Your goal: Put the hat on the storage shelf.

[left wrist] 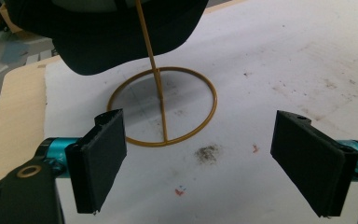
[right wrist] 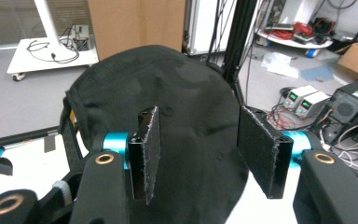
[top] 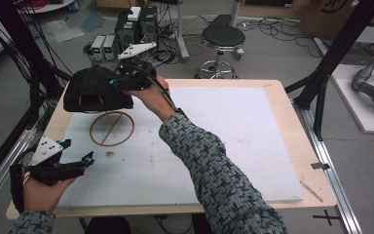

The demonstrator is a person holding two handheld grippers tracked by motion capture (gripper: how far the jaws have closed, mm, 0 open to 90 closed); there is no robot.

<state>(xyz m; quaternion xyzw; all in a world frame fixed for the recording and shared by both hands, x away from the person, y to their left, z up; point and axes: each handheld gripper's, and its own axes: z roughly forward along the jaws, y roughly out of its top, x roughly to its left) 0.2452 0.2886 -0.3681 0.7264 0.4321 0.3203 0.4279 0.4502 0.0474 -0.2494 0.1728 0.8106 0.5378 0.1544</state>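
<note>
The right tongs (top: 114, 80) stand parted at the black cap (top: 95, 90), their pads off the cloth. The left tongs (top: 85, 158) gape empty near the worktop's (top: 272, 92) front-left corner. The cap, soft woven fabric with a domed crown, sits atop a thin golden wire stand (top: 112, 128) with a ring base on the stained white mat (top: 224, 141). Beyond lie a grey floor, a round stool (top: 222, 36) and cabled power supplies (top: 103, 46).
</note>
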